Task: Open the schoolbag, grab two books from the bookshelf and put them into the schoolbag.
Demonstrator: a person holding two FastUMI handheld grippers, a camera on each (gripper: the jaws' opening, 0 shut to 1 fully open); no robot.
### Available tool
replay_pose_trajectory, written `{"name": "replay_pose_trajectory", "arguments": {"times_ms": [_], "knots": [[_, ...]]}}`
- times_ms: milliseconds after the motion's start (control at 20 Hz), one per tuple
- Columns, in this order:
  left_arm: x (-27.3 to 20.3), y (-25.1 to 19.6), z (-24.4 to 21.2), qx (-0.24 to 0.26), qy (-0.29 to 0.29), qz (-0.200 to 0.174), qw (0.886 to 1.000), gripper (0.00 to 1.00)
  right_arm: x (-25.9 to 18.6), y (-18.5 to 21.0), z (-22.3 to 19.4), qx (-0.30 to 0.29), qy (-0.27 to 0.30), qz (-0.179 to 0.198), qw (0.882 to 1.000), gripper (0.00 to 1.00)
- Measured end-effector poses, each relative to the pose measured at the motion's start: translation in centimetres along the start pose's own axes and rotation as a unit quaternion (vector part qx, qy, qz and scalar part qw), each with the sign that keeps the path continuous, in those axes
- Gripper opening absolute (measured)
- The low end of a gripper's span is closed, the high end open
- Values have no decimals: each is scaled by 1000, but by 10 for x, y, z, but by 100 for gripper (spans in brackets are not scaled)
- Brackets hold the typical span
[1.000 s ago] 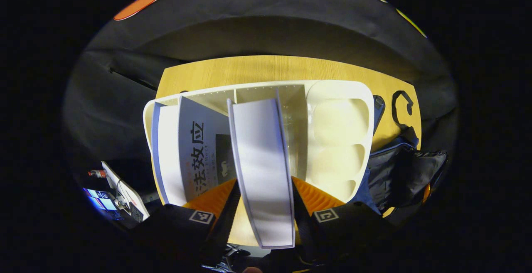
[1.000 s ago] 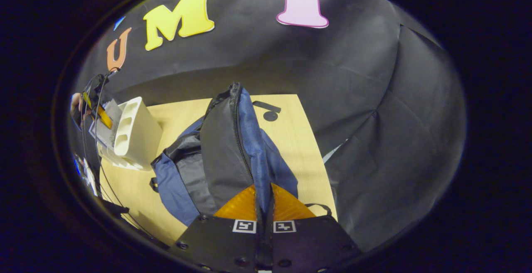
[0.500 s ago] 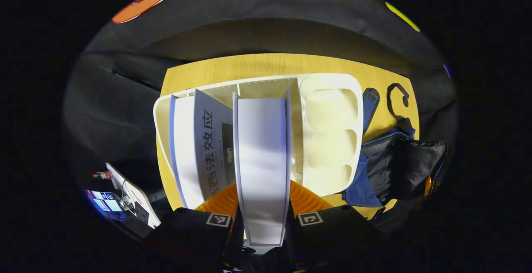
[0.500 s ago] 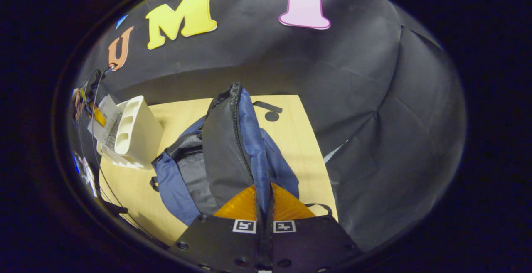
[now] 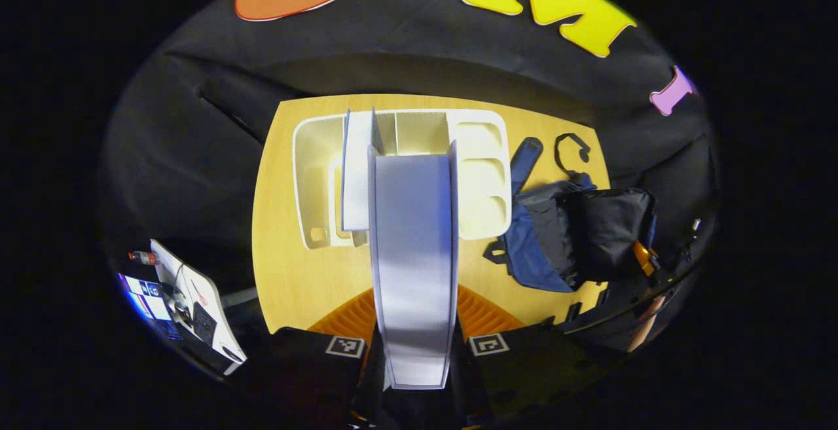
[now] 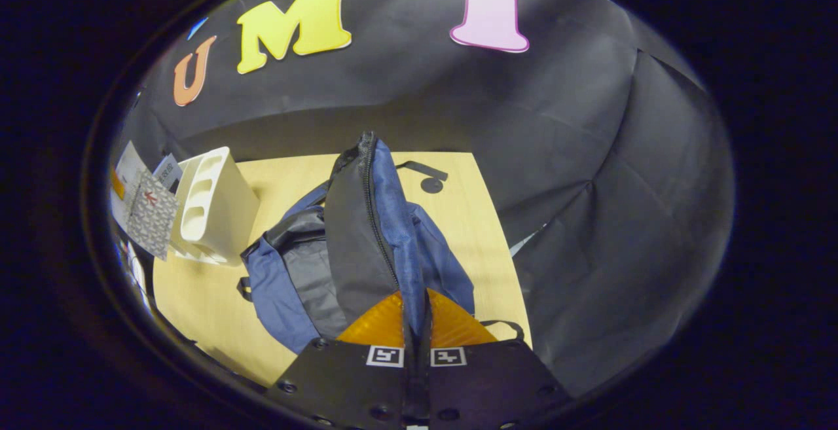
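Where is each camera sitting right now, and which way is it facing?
Left gripper view: rides the left gripper, raised, looking down at the bookshelf and table; its fingers clamp a book.
Right gripper view: rides the right gripper, facing the booth wall; its fingers pinch the schoolbag.
Shared: bookshelf, schoolbag and table show in both.

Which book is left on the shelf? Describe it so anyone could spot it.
On the wooden table stands a white shelf, left of the schoolbag. The book stands in its middle slot. Unlike the held book clamped in the left gripper, nothing grips it.
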State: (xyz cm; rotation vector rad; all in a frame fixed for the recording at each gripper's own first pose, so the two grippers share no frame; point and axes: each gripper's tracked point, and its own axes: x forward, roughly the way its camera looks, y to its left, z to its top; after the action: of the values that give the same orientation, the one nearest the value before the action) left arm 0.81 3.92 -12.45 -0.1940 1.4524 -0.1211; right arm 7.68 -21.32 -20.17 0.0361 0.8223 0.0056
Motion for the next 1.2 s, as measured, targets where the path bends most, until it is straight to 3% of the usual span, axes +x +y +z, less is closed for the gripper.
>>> {"name": "replay_pose_trajectory", "arguments": {"times_ms": [250, 350, 500, 750, 900, 1050, 1200], "knots": [[-27, -42, -5, -22, -49, -109, 993, 43, -5, 12, 0, 2, -3, -1, 1000, 0], [-22, -65, -11, -50, -41, -155, 986, 42, -8, 13, 4, 8, -12, -6, 1000, 0], [-2, -113, -10, -77, -38, -231, 969, 43, -10, 16, -3, 10, -8, -7, 1000, 0], [55, -208, -12, -104, -25, -324, 940, 43, -14, 18, -1, 6, -12, -6, 1000, 3], [96, -250, -28, -132, -3, -347, 928, 43, -22, 17, 5, 12, -23, -8, 1000, 0], [148, -272, -44, -137, 3, -334, 933, 43, -28, 14, 10, 18, -30, -13, 999, 0], [189, -290, -44, -148, 5, -338, 929, 43, -28, 11, 10, 25, -29, -14, 999, 0]]}}
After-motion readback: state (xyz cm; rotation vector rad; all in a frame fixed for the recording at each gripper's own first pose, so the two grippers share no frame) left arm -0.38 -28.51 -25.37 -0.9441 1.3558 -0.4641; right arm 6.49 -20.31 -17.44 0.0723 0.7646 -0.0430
